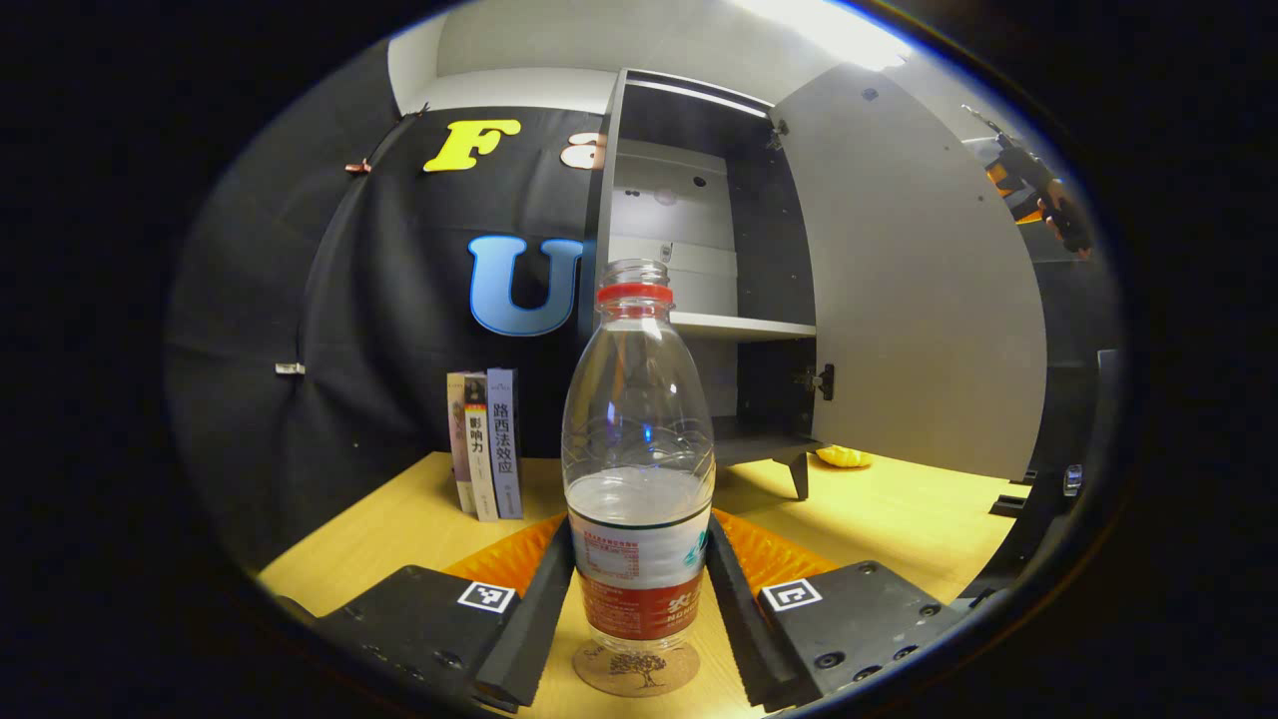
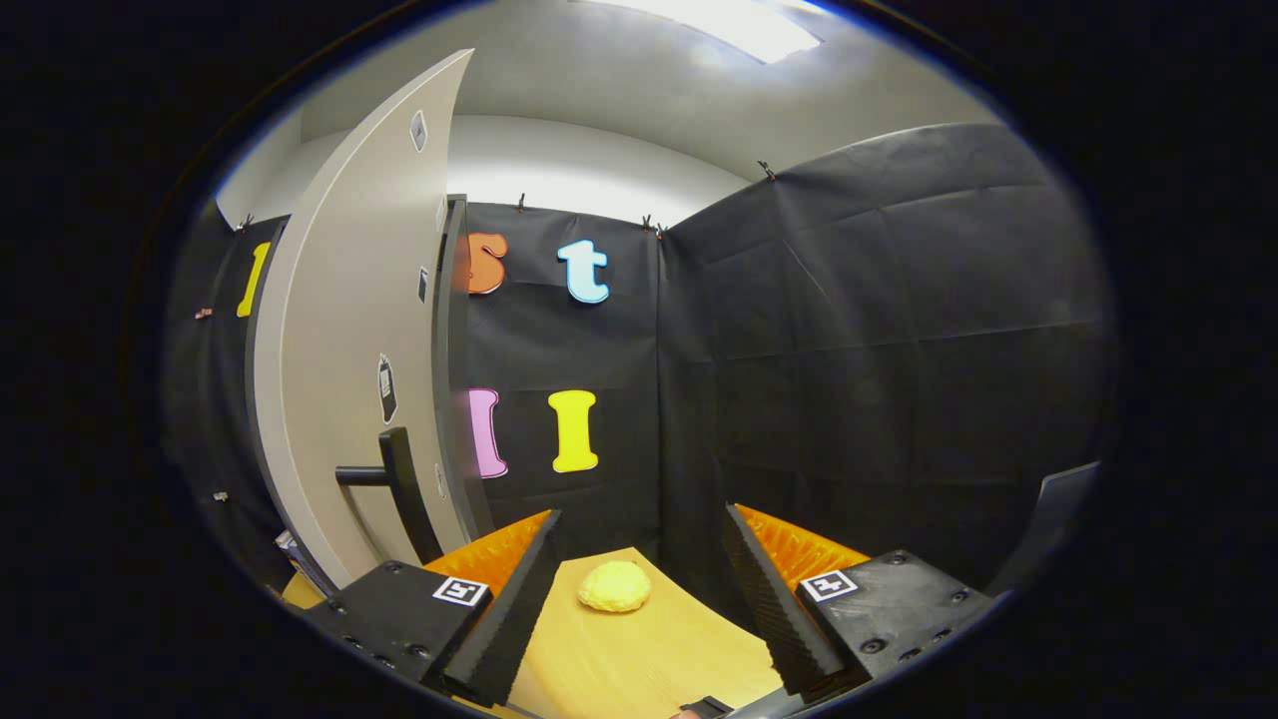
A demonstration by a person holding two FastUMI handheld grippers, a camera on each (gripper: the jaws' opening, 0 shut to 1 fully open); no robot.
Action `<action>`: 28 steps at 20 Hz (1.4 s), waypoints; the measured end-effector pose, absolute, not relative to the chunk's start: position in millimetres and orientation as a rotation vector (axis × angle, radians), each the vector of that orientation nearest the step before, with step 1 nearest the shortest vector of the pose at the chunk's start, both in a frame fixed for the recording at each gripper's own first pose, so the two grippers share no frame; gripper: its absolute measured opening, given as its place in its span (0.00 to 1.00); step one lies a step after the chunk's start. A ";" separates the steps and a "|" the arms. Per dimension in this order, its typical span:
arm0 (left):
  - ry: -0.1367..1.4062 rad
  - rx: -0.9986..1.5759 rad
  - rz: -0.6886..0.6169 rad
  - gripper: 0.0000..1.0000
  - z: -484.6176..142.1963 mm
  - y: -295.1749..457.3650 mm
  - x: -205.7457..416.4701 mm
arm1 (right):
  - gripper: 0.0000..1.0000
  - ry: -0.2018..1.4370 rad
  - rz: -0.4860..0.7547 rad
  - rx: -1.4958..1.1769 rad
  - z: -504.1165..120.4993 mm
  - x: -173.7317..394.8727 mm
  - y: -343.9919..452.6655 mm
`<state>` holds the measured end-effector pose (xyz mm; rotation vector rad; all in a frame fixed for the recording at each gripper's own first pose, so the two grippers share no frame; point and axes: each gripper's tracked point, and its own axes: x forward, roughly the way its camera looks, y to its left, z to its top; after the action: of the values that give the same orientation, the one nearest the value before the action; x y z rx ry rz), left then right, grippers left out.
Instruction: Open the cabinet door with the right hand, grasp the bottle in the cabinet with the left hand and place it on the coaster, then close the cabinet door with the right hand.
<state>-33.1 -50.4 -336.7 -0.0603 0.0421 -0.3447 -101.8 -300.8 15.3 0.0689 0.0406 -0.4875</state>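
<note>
Left gripper view, from the left: three books point(image 1: 485, 442) stand upright on the tabletop point(image 1: 399, 519) against the booth wall. At centre the left gripper point(image 1: 639, 589) has its jaws at either side of the bottle point(image 1: 639, 469), at its label; whether both fingers press it cannot be told. The bottle stands upright on the coaster point(image 1: 636, 671), capless, about half full of clear liquid, its base hiding most of the coaster. Behind it the cabinet point(image 1: 699, 290) stands open, shelves bare where visible. Its door point(image 1: 909, 290) swings right, hiding most of a yellow lump point(image 1: 844, 457).

Right gripper view: the door point(image 2: 339, 399) and its handle point(image 2: 394, 479) are at left, and the yellow lump point(image 2: 614, 586) lies between the right gripper point(image 2: 639, 589) jaws, which are released and empty.
</note>
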 end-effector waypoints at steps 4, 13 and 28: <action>0.043 -0.044 -0.351 0.75 -362.1 -51.0 -28.5 | 0.97 0.057 -0.504 0.063 9.2 -107.7 -314.0; 0.051 -0.035 -0.342 0.76 -386.9 -53.8 -29.1 | 0.98 0.110 -0.489 0.022 -4.8 -102.3 -310.2; 0.115 -0.022 -0.290 0.95 -384.5 -44.5 -40.3 | 0.98 0.121 -0.479 0.041 -12.9 -105.8 -319.8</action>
<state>-40.3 -44.5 -384.5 -0.0215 0.1148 -0.2900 -105.8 -319.8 -12.9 0.0411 0.1206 -0.4785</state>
